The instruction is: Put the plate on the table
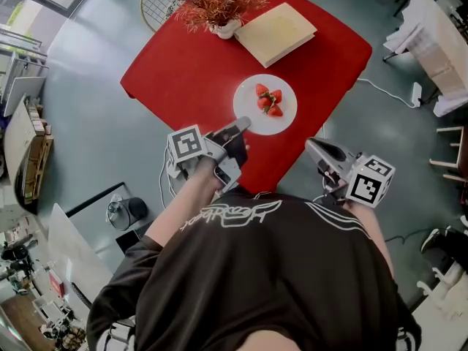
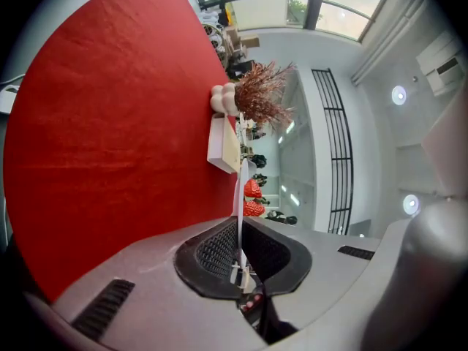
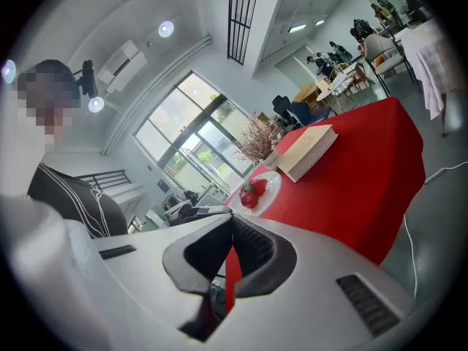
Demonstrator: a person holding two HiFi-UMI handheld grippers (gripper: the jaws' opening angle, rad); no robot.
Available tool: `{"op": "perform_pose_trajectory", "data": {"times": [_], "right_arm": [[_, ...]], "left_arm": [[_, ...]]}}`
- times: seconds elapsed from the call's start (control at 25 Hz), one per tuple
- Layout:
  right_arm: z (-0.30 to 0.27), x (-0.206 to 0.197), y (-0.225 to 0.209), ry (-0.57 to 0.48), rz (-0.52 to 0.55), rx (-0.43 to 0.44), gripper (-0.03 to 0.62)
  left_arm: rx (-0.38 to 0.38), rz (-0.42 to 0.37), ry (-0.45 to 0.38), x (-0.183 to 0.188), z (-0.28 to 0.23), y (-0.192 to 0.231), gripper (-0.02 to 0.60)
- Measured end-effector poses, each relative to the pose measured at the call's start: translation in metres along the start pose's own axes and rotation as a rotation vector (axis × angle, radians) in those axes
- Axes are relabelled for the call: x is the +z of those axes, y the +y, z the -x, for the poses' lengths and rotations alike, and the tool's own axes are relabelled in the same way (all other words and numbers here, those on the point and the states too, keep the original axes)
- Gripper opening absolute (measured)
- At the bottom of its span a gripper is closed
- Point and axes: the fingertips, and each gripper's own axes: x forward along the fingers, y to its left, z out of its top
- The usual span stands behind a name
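White plate [image 1: 247, 104] rim clamped in left gripper [image 1: 243, 124] jaws; right gripper [image 1: 310, 145] jaws seemingly closed, empty.

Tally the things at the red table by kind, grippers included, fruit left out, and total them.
Plate: 1
Book: 1
Vase of dried red sprigs: 1
Gripper: 2, the left gripper and the right gripper
Total: 5
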Motion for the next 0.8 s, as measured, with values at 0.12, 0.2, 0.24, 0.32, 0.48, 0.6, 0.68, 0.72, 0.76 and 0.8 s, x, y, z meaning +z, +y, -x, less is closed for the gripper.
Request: {"op": "perform_pose_trajectory", "data": {"times": [0.12, 0.2, 0.24, 0.32, 0.48, 0.6, 0.68, 0.72, 0.76, 0.8], "right_arm": [[-0.002, -0.003, -0.007, 0.013, -0.018, -0.008, 0.008], [-0.005, -0.005, -0.012, 0.021, -0.03, -0.013, 0.008], [-0.006, -0.005, -0.013, 0.024, -0.032, -0.013, 0.008], [-0.011, -0.005, -0.012, 0.03, -0.027, -0.008, 0.008], [-0.015, -0.008, -0.015, 0.04, -0.034, -0.01, 0.008], [-0.017, -0.01, -0.019, 0.043, -0.041, -0.014, 0.008], [-0.019, -0.011, -0.021, 0.046, -0.048, -0.019, 0.008], [-0.019, -0.011, -0.021, 0.047, -0.05, -0.02, 0.008], [-0.02, -0.011, -0.021, 0.048, -0.053, -0.022, 0.008], [-0.02, -0.011, -0.022, 0.05, -0.057, -0.024, 0.008]], "left_arm": [[0.043, -0.016, -0.01, 0.009, -0.004, 0.015, 0.018], [0.067, -0.008, -0.022, 0.016, -0.007, 0.026, 0.018], [0.074, -0.001, -0.027, 0.019, -0.008, 0.032, 0.018], [0.086, 0.006, -0.035, 0.023, -0.01, 0.042, 0.019], [0.087, 0.023, -0.055, 0.033, -0.017, 0.06, 0.018], [0.109, 0.043, -0.067, 0.039, -0.023, 0.073, 0.018], [0.123, 0.046, -0.068, 0.042, -0.026, 0.08, 0.018], [0.129, 0.047, -0.067, 0.044, -0.028, 0.082, 0.019], [0.135, 0.049, -0.066, 0.045, -0.029, 0.084, 0.018], [0.141, 0.052, -0.066, 0.046, -0.03, 0.086, 0.018]]}}
